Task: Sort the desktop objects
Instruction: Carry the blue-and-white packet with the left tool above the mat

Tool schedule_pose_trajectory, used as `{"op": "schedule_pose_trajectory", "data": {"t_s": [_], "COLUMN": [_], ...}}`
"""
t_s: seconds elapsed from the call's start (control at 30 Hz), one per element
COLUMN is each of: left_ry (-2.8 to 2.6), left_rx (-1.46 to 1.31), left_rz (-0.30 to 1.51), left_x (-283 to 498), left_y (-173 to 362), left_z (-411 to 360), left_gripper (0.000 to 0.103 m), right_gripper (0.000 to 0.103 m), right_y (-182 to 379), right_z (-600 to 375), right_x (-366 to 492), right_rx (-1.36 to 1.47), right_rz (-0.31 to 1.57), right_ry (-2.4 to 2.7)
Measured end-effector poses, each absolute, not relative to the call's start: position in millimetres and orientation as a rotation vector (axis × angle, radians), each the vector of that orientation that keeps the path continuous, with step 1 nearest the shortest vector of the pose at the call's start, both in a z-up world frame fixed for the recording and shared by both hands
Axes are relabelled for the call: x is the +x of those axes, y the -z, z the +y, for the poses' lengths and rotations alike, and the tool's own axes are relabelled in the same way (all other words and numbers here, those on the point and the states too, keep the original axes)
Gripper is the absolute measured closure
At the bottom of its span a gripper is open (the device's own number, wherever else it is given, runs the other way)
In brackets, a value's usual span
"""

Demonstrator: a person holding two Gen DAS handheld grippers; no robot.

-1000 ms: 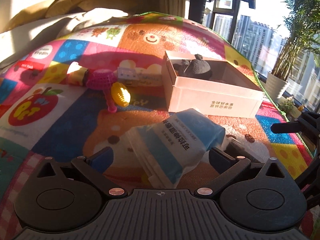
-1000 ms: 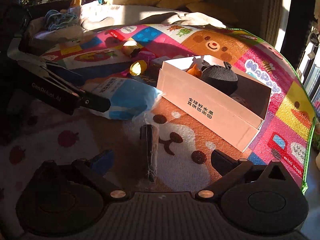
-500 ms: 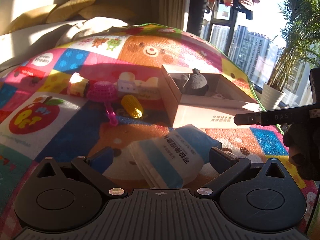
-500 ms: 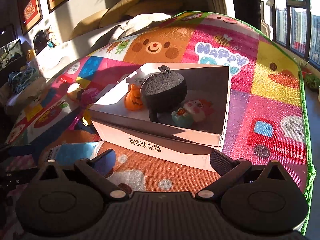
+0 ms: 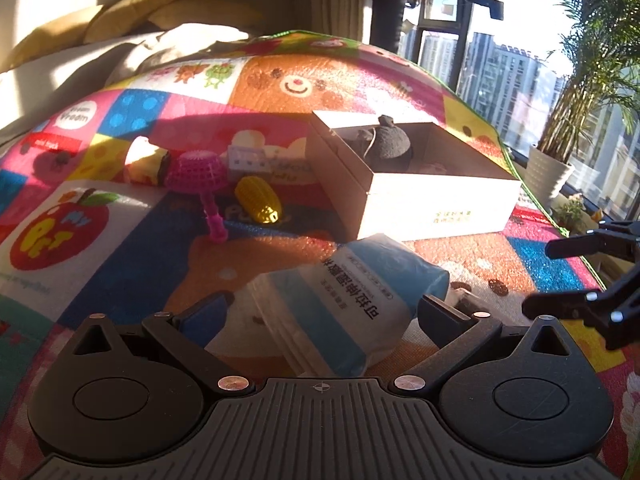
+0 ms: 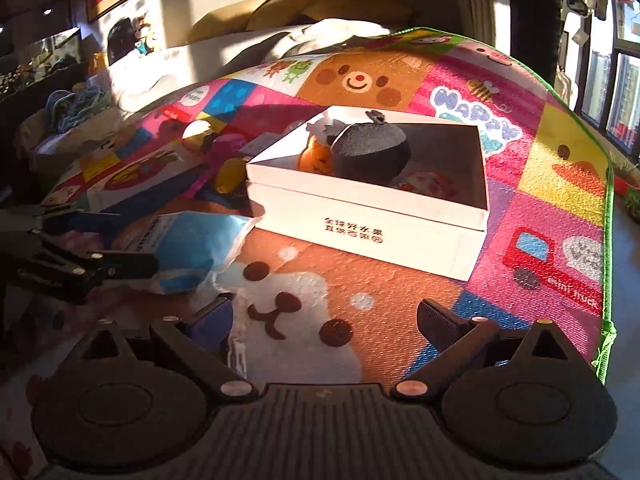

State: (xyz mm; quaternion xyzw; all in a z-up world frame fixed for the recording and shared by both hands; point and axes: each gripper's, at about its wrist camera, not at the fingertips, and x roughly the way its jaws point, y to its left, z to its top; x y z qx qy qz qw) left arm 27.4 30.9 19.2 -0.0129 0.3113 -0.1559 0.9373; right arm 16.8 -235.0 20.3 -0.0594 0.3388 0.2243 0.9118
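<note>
A blue-and-white packet (image 5: 340,300) lies on the colourful play mat between the fingers of my open left gripper (image 5: 324,312); I see no pinch on it. Behind it stands a white cardboard box (image 5: 440,196) holding a black plush (image 5: 388,144). In the right wrist view the box (image 6: 360,216) also holds an orange pumpkin toy (image 6: 316,158) and a small pale figure (image 6: 424,180). My right gripper (image 6: 326,320) is open and empty over the mat in front of the box. The packet (image 6: 192,248) and left gripper (image 6: 136,240) sit at its left.
Left of the box lie a yellow corn toy (image 5: 258,200), a pink strainer (image 5: 196,168), a small white carton (image 5: 248,160) and a yellow-brown toy (image 5: 146,160). My right gripper (image 5: 538,278) shows at the right edge. The mat's green edge (image 6: 608,240) runs on the right.
The right gripper swung from the mat up close to the box, then drew back and lower. The left gripper stayed open around the packet, shifting only slightly.
</note>
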Motion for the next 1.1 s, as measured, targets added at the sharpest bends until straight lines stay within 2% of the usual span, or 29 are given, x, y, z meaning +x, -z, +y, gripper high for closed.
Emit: {"op": "schedule_pose_trajectory", "data": {"t_s": [0.17, 0.3, 0.37, 0.53, 0.83, 1.0, 1.1], "left_ry": [0.301, 0.285, 0.297, 0.314, 0.510, 0.292, 0.227], "left_rx": [-0.020, 0.014, 0.009, -0.005, -0.032, 0.065, 0.036], "left_rz": [0.662, 0.631, 0.643, 0.693, 0.674, 0.569, 0.578], "left_x": [27, 15, 13, 17, -17, -40, -37], "left_y": [-26, -29, -26, -15, -17, -13, -10], "left_z": [29, 31, 32, 27, -6, -18, -13], "left_gripper": [0.000, 0.000, 0.000, 0.000, 0.000, 0.000, 0.000], "right_gripper": [0.004, 0.004, 0.004, 0.003, 0.000, 0.000, 0.000], "right_y": [1, 2, -2, -13, -1, 6, 8], "right_z": [-205, -219, -229, -249, -256, -265, -263], "right_x": [-8, 6, 11, 19, 13, -6, -15], "right_rx": [-0.423, -0.502, -0.463, -0.141, 0.003, 0.096, 0.108], "right_rz": [0.654, 0.582, 0.573, 0.673, 0.658, 0.691, 0.674], "right_ry": [-0.411, -0.173, -0.119, -0.248, -0.157, -0.179, -0.185]}}
